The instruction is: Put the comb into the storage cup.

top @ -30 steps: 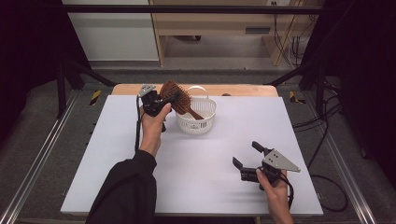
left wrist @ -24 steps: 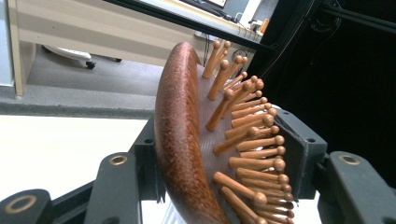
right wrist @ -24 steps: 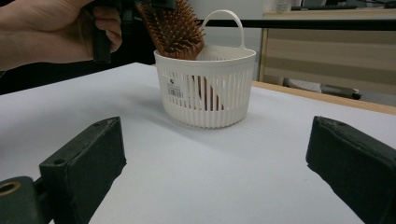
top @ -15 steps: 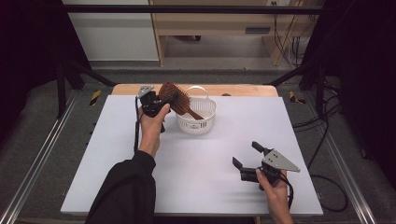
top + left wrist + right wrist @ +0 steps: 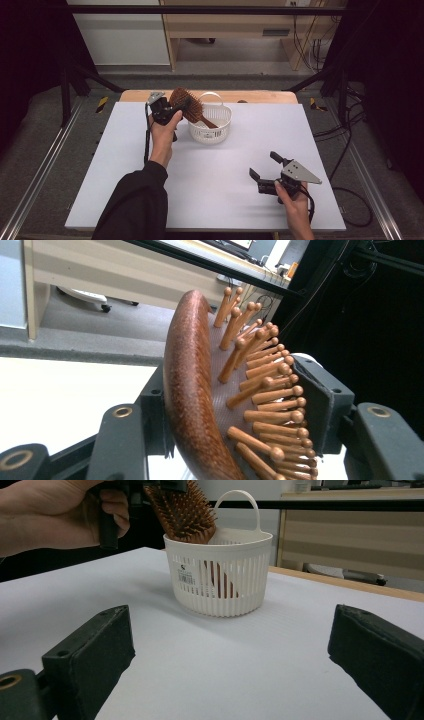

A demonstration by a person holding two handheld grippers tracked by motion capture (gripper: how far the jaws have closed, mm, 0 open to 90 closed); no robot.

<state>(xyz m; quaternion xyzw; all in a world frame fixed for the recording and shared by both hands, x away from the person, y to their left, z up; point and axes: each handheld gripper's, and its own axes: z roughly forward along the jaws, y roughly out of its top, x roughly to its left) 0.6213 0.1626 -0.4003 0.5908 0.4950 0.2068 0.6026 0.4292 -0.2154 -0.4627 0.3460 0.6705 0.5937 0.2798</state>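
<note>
Where the brush (image 5: 186, 104) dips into the basket (image 5: 212, 131), its handle goes behind the slatted wall; in the right gripper view the handle reads as a brown strip through the slats, lower end hard to make out.

Item 1, brush: one, brown wood with round-tipped pins, head up, handle down inside the basket, leaning toward 10 o'clock. In the left gripper view its head is cut off at the bottom edge.

Item 2, basket: one, white, round, slatted, with a loop handle at its far rim. It stands on the table (image 5: 125, 165) at about 12 o'clock of the table's middle, near the far edge. A small label on its wall is too small to read.

Item 3, left gripper (image 5: 172, 107): one, held by the left hand (image 5: 162, 137) at 9 o'clock of the basket. Its jaws bracket the brush head and have just been easing apart; one pad sits by the wooden back, the other at the pin tips, and whether they press cannot be told.

Item 4, right gripper (image 5: 267, 170): one, at 4 o'clock of the table's middle, well apart from the basket, jaws spread wide with nothing between them. The right hand (image 5: 295, 210) is cut off at the bottom edge.
</note>
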